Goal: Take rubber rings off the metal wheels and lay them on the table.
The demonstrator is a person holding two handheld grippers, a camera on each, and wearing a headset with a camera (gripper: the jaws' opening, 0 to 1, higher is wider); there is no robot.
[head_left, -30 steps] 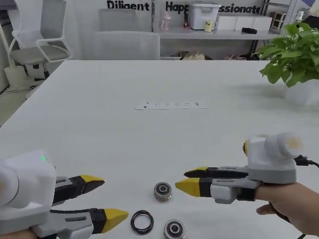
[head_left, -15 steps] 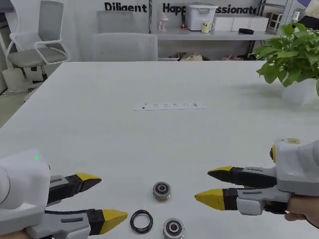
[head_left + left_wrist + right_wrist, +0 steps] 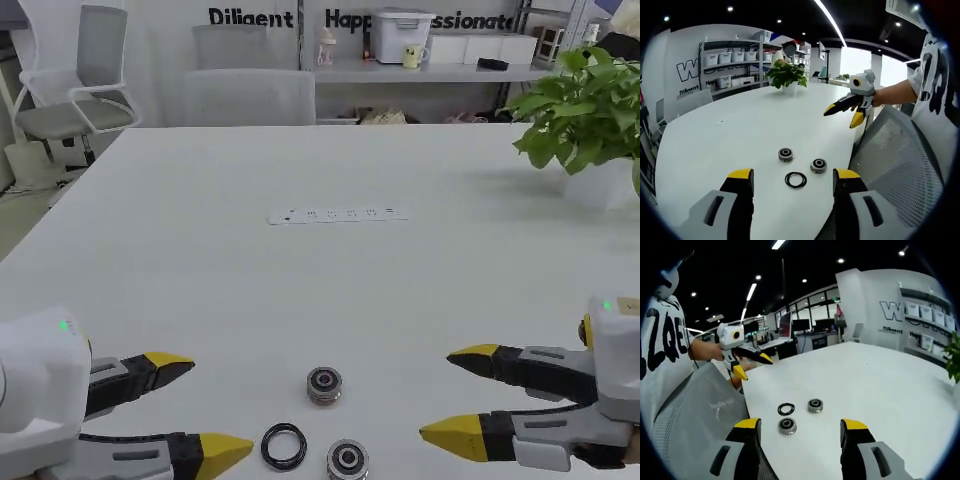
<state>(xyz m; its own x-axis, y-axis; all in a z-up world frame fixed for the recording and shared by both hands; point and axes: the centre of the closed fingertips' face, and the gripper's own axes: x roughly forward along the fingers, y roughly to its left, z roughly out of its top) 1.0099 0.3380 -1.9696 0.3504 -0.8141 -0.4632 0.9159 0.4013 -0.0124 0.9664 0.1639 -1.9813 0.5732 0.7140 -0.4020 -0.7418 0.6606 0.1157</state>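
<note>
Now, left gripper: near-left edge of table, jaws spread, empty.
right gripper: near-right edge, jaws apart, empty.
rubber ring: flat by the near edge, between the grippers.
near wheel: just right of the ring.
far wheel: just beyond the ring.
power strip: mid-table.
plant: far-right corner.

The left tool runs off the head view's lower left corner, the right tool and potted plant off its right edge; the metal wheels are too small to read for rings.
</note>
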